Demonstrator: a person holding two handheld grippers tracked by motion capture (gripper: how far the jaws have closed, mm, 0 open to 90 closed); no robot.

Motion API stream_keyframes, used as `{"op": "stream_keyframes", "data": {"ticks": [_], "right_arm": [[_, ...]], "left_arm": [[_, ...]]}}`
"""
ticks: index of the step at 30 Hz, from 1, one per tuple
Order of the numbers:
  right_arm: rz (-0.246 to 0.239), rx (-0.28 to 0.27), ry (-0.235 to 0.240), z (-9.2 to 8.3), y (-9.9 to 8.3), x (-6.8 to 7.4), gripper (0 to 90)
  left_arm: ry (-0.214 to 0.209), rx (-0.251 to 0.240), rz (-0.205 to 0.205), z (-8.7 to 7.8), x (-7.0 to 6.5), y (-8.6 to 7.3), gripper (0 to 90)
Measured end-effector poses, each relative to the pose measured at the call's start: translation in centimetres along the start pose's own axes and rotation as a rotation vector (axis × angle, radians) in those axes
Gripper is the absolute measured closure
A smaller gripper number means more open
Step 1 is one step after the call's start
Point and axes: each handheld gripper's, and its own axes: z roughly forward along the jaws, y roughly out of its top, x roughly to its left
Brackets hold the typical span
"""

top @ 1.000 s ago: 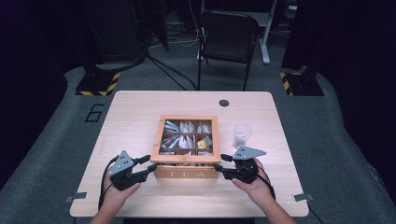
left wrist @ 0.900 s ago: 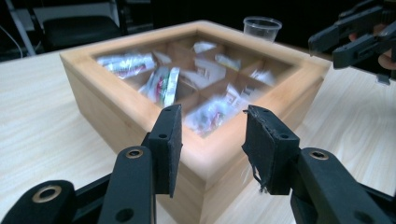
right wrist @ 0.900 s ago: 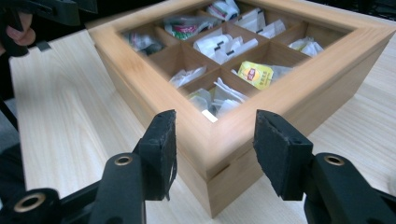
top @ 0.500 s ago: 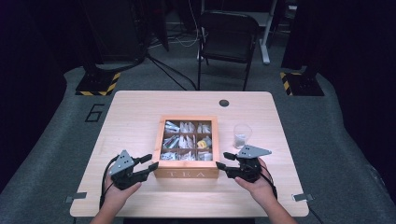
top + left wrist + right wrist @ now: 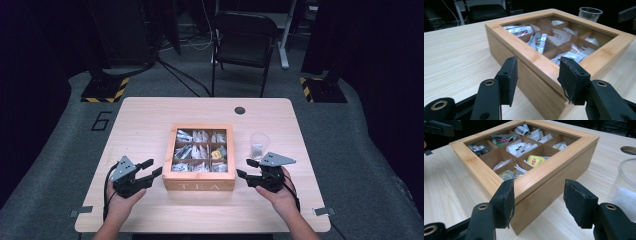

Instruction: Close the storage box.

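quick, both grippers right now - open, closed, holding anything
Left gripper: open, holding nothing, jaws toward the near left corner of the tea box.
Right gripper: open, holding nothing, jaws toward the box's near right corner.

A pale wooden table (image 5: 150, 125) with fine, matt grain holds a smooth, light wooden tea box (image 5: 200, 180). Glossy foil and paper sachets (image 5: 540, 41) sit inside. A clear plastic cup (image 5: 259, 145) stands nearby. Both grippers have matt black plastic jaws with rough, worn pads (image 5: 577, 202).
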Motion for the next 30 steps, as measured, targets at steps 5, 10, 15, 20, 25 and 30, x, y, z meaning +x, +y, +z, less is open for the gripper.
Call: {"op": "stream_keyframes", "data": {"ticks": [5,10,15,20,25,30], "right_arm": [[-0.006,0.006,-0.015,-0.1,-0.2,-0.5,41.8],[-0.011,0.02,-0.022,-0.1,-0.7,-0.8,42.4],[-0.019,0.039,-0.028,0.1,-0.9,-0.9,42.3],[-0.028,0.05,-0.034,0.3,-1.1,-0.7,42.3],[-0.047,0.068,-0.048,0.4,-1.5,-0.6,42.3],[-0.037,0.076,-0.049,0.3,-1.7,-0.6,42.3]], "left_arm": [[0.031,0.002,-0.015,0.0,0.7,-0.5,49.6],[0.05,0.017,-0.027,-0.1,1.5,-0.9,49.6],[0.05,0.035,-0.037,0.1,2.0,-1.3,49.6],[0.037,0.041,-0.047,0.3,2.2,-1.7,49.8],[0.042,0.051,-0.038,0.7,2.5,-1.8,49.9],[0.049,0.05,-0.051,0.9,2.8,-2.0,49.9]]}}
